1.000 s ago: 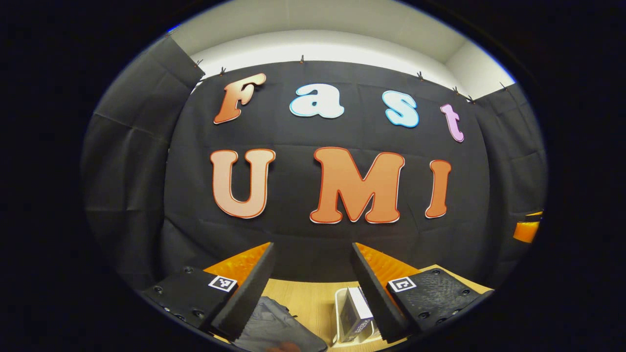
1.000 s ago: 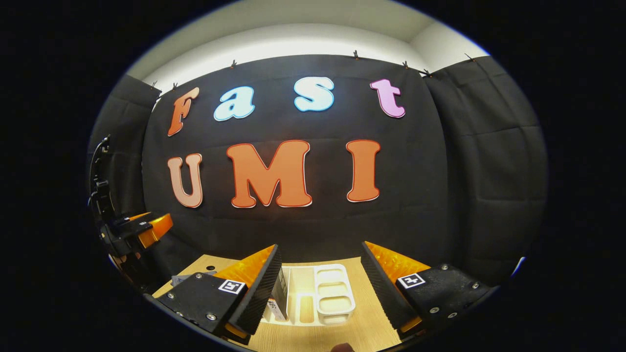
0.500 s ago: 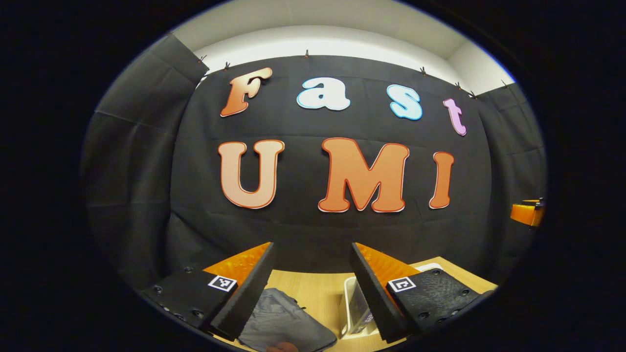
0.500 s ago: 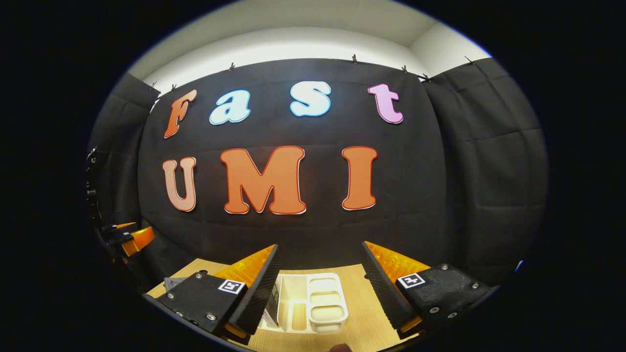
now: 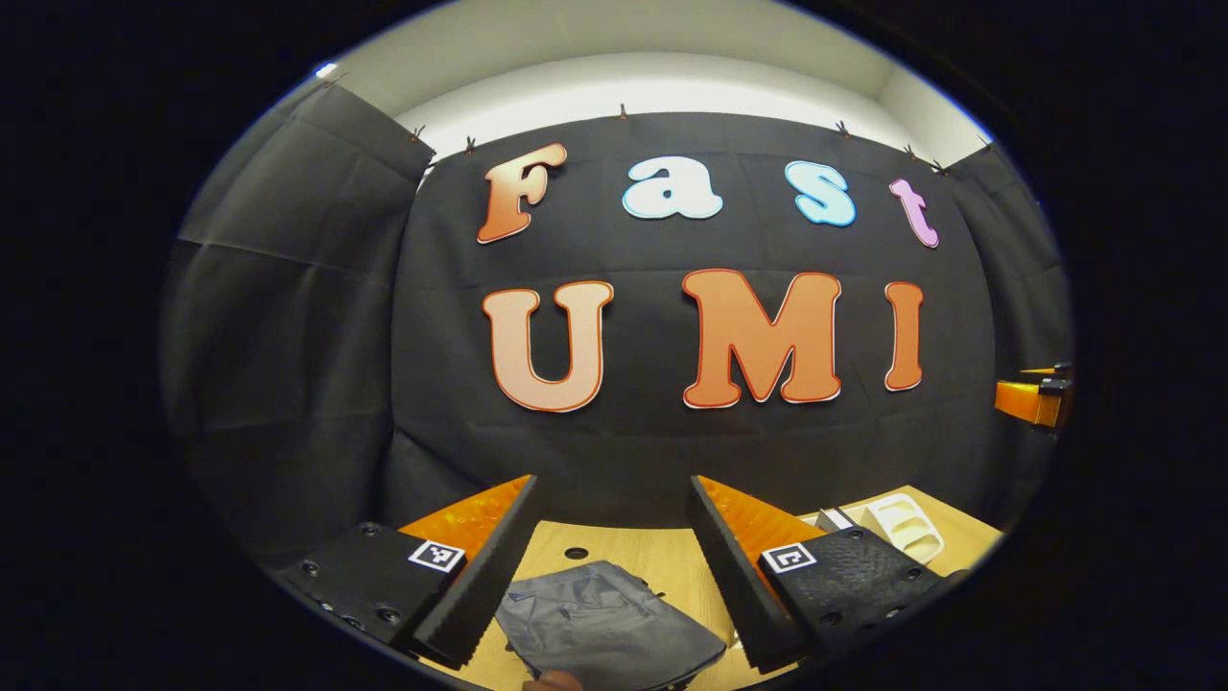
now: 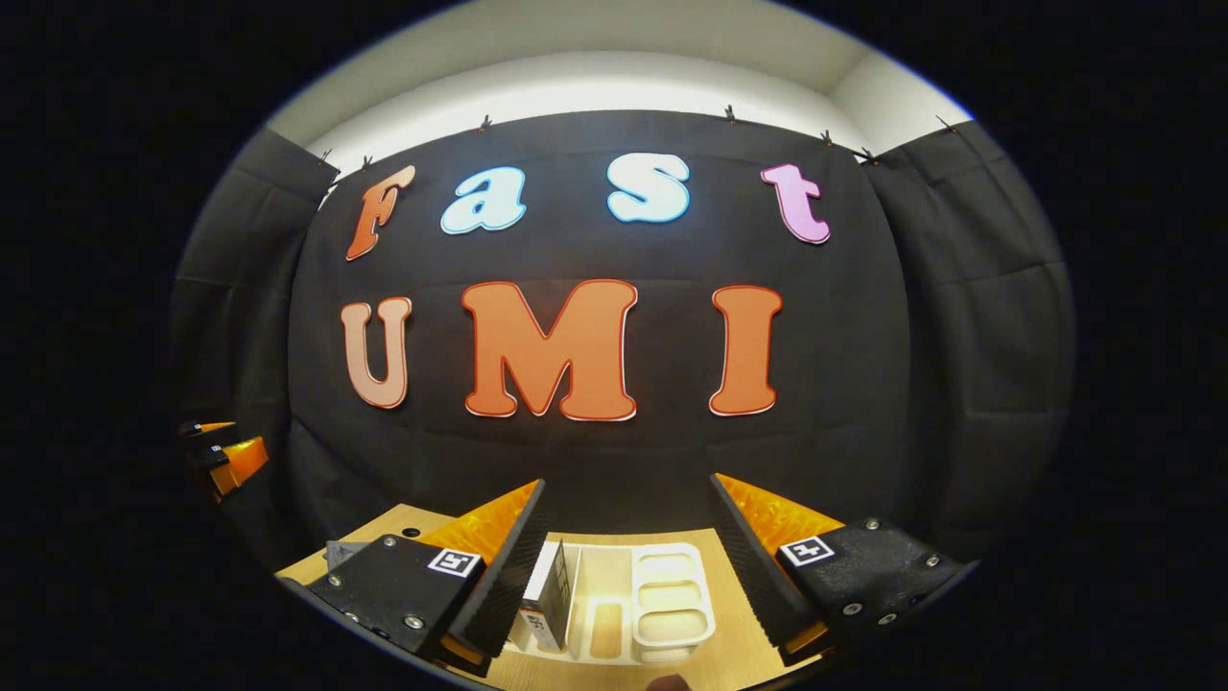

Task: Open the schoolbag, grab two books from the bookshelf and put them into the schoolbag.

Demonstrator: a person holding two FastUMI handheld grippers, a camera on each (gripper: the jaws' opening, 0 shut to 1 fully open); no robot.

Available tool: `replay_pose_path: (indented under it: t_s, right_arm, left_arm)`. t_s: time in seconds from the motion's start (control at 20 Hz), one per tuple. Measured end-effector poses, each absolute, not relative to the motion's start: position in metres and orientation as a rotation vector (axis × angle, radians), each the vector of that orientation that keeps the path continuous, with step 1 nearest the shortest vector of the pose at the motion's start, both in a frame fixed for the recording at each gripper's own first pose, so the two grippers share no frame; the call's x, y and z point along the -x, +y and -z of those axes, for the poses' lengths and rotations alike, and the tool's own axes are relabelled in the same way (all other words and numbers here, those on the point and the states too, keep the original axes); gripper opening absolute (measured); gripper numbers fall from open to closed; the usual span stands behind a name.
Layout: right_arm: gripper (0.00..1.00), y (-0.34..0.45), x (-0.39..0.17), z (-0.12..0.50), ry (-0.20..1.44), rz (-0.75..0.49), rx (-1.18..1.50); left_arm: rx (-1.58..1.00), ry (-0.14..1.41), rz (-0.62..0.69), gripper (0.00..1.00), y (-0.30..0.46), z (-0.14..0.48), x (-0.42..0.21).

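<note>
A grey schoolbag lies flat on the wooden table, zipped as far as I can tell. My left gripper hovers above it, open and holding nothing. The white bookshelf rack stands on the table below my right gripper, which is open and empty. A book stands upright in the rack's left slot, partly behind the left finger. The left gripper view has the rack at the right and the right gripper at the far right. In the right gripper view the left gripper sits at the far left.
Black cloth walls close the booth at the back and on both sides. The table has a small round hole beyond the bag. A grey corner of the bag peeks out left of the rack.
The left gripper has swung left, so the bag now sits between its fingers and the rack has slid to the right. The right gripper has shifted only slightly over the rack.
</note>
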State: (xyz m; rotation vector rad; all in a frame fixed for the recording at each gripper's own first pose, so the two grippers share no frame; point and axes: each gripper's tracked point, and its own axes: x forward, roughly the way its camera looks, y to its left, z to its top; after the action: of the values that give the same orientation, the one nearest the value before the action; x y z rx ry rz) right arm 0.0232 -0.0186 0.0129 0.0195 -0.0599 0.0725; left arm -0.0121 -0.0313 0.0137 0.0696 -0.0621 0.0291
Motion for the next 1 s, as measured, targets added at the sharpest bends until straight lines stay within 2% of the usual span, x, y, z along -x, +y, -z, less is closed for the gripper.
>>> replay_pose_path:
  t_s: [0.3, 0.55, 0.6, 0.65, 0.7, 0.75, 1.0]
  right_arm:
    - [0.97, 0.000, -0.011, -0.009, -0.054, -0.086, 0.016]
    - [0.97, -0.006, -0.007, 0.010, -0.018, -0.072, 0.009]
    - [0.97, -0.009, -0.006, 0.017, 0.000, -0.071, 0.003]
    - [0.97, -0.011, -0.006, 0.024, 0.018, -0.070, -0.004]
    - [0.97, -0.012, -0.005, 0.029, 0.032, -0.067, -0.011]
    - [0.97, -0.015, -0.004, 0.033, 0.040, -0.060, -0.013]
    - [0.97, -0.034, 0.003, 0.051, 0.069, -0.016, 0.024]
  left_arm:
    - [-0.094, -0.043, -0.023, 0.96, -0.015, -0.007, 0.017]
    - [-0.276, 0.023, 0.021, 0.96, -0.016, 0.021, 0.019]
    - [-0.314, 0.048, 0.035, 1.00, -0.018, 0.032, 0.019]
    - [-0.356, 0.074, 0.049, 0.97, -0.022, 0.045, 0.025]
    - [-0.401, 0.099, 0.064, 1.00, -0.027, 0.059, 0.028]
    - [-0.451, 0.130, 0.080, 0.97, -0.030, 0.076, 0.030]
    - [-0.632, 0.301, 0.199, 0.97, -0.057, 0.181, 0.048]
